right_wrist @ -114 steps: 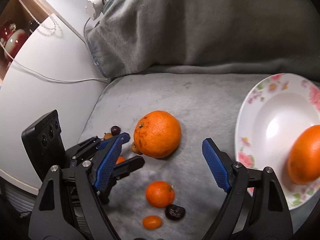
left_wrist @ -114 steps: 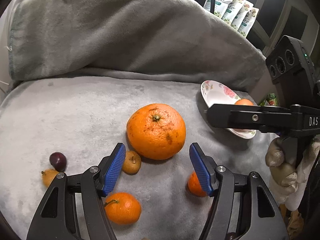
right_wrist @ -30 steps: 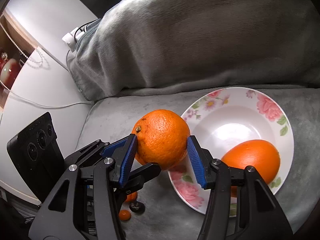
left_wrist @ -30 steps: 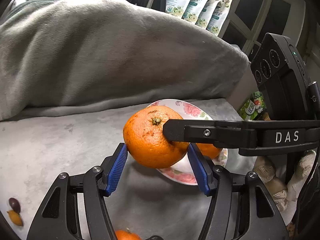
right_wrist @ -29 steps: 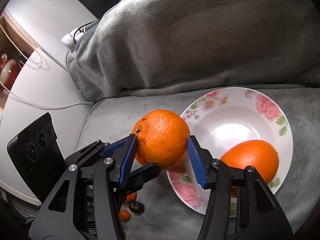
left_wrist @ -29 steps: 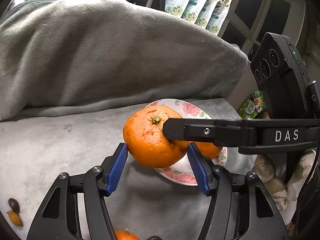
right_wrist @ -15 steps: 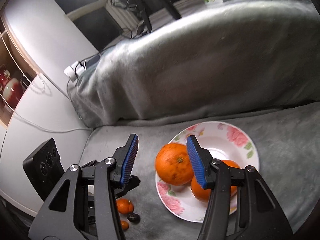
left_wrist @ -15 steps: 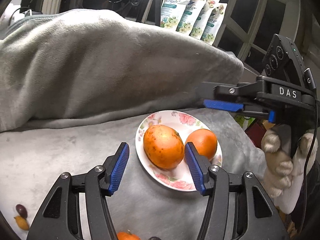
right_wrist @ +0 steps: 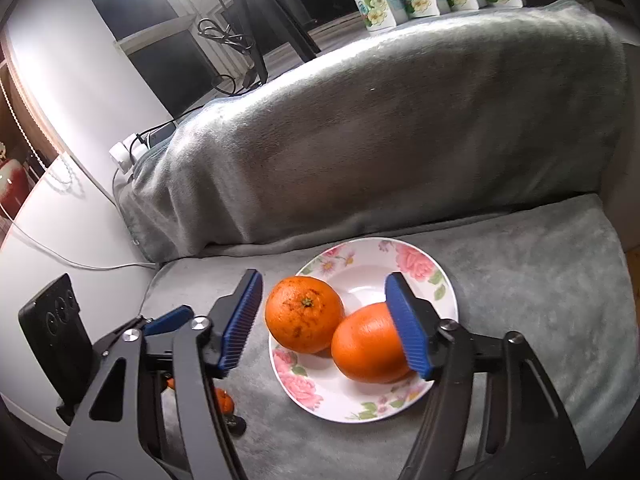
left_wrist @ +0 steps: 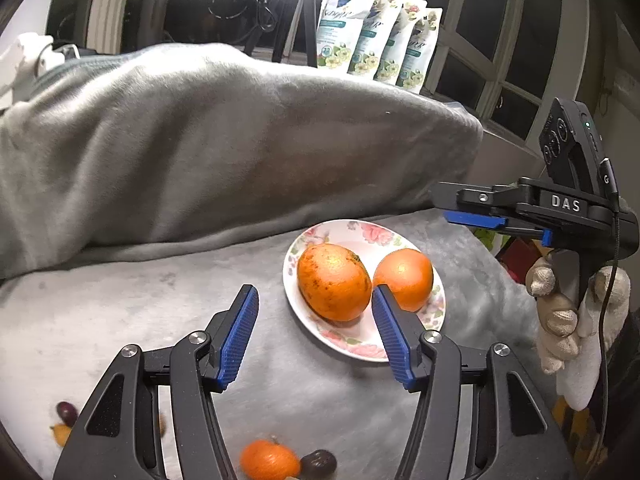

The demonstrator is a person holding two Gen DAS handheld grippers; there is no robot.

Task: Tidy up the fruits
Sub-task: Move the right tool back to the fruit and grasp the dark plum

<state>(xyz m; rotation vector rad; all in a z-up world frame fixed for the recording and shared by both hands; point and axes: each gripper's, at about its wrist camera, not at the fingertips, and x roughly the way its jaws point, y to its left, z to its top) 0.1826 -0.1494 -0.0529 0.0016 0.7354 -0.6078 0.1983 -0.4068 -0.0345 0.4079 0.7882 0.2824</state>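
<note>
A floral white plate point(left_wrist: 352, 232) point(right_wrist: 360, 268) sits on the grey blanket and holds two fruits: a big speckled orange point(left_wrist: 334, 282) point(right_wrist: 304, 314) and a smoother orange point(left_wrist: 404, 278) point(right_wrist: 368, 342) touching it. My left gripper point(left_wrist: 316, 334) is open and empty, raised above the plate's near left side. My right gripper point(right_wrist: 324, 320) is open and empty, raised above the plate; it also shows in the left wrist view point(left_wrist: 496, 222) at the right. A small mandarin point(left_wrist: 270, 460) and dark plums point(left_wrist: 318, 464) lie on the blanket near the left gripper's base.
A blanket-covered backrest point(left_wrist: 224, 148) rises behind the plate. A small yellow fruit point(left_wrist: 60, 434) and a dark plum point(left_wrist: 67, 412) lie at the lower left. Refill pouches point(left_wrist: 376, 52) and a tripod stand on the sill. A white side table point(right_wrist: 60, 248) borders the left.
Both grippers held the big orange between them, set it on the plate, opened and rose back. The orange now rests beside the other one.
</note>
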